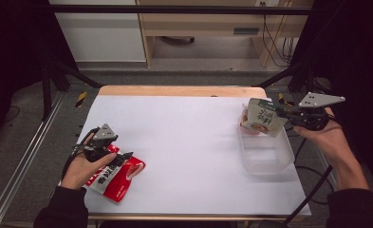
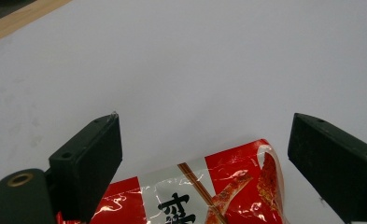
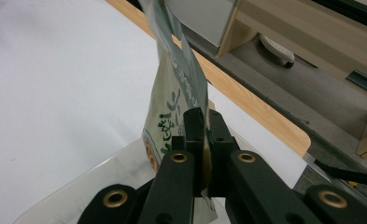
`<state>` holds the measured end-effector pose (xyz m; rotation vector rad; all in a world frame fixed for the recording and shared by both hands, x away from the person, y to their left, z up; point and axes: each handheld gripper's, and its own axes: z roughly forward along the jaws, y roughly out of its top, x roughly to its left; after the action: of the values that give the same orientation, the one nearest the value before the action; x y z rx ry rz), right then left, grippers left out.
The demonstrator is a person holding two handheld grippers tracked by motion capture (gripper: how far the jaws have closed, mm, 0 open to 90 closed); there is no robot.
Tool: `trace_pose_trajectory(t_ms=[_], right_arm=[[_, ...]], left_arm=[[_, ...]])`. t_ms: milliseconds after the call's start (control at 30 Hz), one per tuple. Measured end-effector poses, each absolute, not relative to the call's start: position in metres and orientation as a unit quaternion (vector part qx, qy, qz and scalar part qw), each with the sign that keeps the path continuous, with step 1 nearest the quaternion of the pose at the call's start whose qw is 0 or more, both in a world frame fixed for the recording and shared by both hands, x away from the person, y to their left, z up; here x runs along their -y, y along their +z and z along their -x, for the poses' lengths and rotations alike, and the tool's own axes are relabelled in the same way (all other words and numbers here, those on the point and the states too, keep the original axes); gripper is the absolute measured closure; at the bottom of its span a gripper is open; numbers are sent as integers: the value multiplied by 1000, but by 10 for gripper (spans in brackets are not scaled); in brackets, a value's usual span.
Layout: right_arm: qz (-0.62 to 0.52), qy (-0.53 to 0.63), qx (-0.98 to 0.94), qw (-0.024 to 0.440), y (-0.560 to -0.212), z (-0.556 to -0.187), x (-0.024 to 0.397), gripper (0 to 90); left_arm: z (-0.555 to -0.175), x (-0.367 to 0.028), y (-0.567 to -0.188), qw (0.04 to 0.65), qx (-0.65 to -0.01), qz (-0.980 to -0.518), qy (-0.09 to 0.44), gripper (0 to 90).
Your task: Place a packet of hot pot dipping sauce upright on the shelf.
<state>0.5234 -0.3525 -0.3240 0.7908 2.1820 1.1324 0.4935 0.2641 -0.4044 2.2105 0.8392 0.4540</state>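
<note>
white table sheet (image 1: pixel 189 142) | wooden table edge (image 1: pixel 179 90) beyond it | pale wooden cabinet (image 1: pixel 208 23) on floor behind

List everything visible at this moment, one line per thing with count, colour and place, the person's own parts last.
green-and-white packet: 1, pale green and white, hanging over the bin's far end, pinched by the right gripper
red packet: 1, red and white, flat on the table's near left
clear bin: 1, transparent, right side of table
table: 1, white top, wooden edge
left gripper: 1, black, jaws open over the red packet
right gripper: 1, black, shut on the green-and-white packet
hands: 2, one on each gripper
</note>
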Motion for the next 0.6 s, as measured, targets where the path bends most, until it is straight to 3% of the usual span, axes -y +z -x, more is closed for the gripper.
trace_pose_trajectory(t_ms=[600], right_arm=[[-310, 405, -827, 239, -350, -538, 344, 900]], left_arm=[[-493, -264, -403, 360, -325, -857, 176, 102]])
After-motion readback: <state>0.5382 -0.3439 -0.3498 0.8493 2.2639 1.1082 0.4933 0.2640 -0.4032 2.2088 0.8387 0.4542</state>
